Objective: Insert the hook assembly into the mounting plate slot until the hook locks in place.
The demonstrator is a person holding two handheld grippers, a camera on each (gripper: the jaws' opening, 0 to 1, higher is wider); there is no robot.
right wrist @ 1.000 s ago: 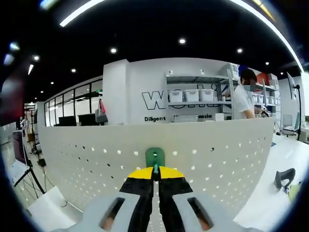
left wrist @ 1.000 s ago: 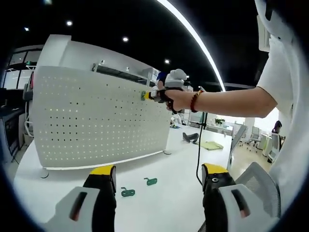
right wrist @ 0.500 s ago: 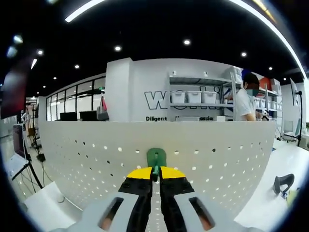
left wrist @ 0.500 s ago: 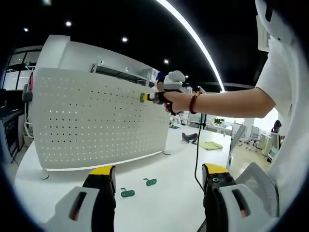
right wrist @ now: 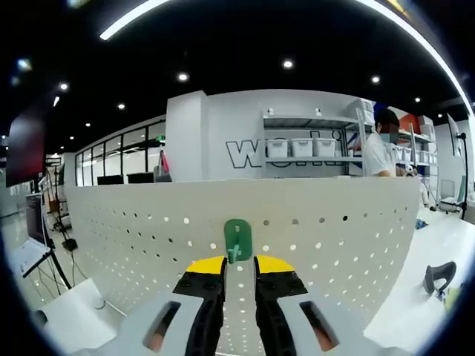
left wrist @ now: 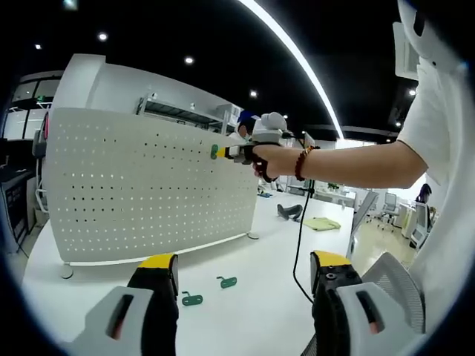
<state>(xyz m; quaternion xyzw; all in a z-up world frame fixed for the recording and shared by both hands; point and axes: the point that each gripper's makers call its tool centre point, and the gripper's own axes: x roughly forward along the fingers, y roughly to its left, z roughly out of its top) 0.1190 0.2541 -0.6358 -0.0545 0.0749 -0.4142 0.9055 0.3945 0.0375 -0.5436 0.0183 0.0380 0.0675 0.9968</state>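
Note:
A white perforated mounting plate [left wrist: 148, 193] stands upright on the white table [left wrist: 252, 304]. A green hook [right wrist: 237, 239] sits flat against the plate [right wrist: 334, 237] near its top edge. My right gripper [right wrist: 239, 264] is open just in front of the hook, its yellow-tipped jaws a little apart and off the hook's stem. In the left gripper view the right gripper [left wrist: 223, 152] is held at the plate's top by a person's hand, with the hook [left wrist: 214, 152] at its tip. My left gripper [left wrist: 241, 267] hangs open over the table, holding nothing. Two spare green hooks [left wrist: 192, 300] [left wrist: 226, 282] lie below it.
A black cable [left wrist: 299, 237] hangs from the right gripper to the table. A black object [left wrist: 289, 211] and a yellow-green cloth [left wrist: 323, 222] lie farther along the table. A grey chair [left wrist: 390, 289] stands at the right. A person [right wrist: 382, 152] stands by shelves behind the plate.
My right gripper's jaws have parted and let go of the green hook, which stays on the plate. The left gripper has not changed.

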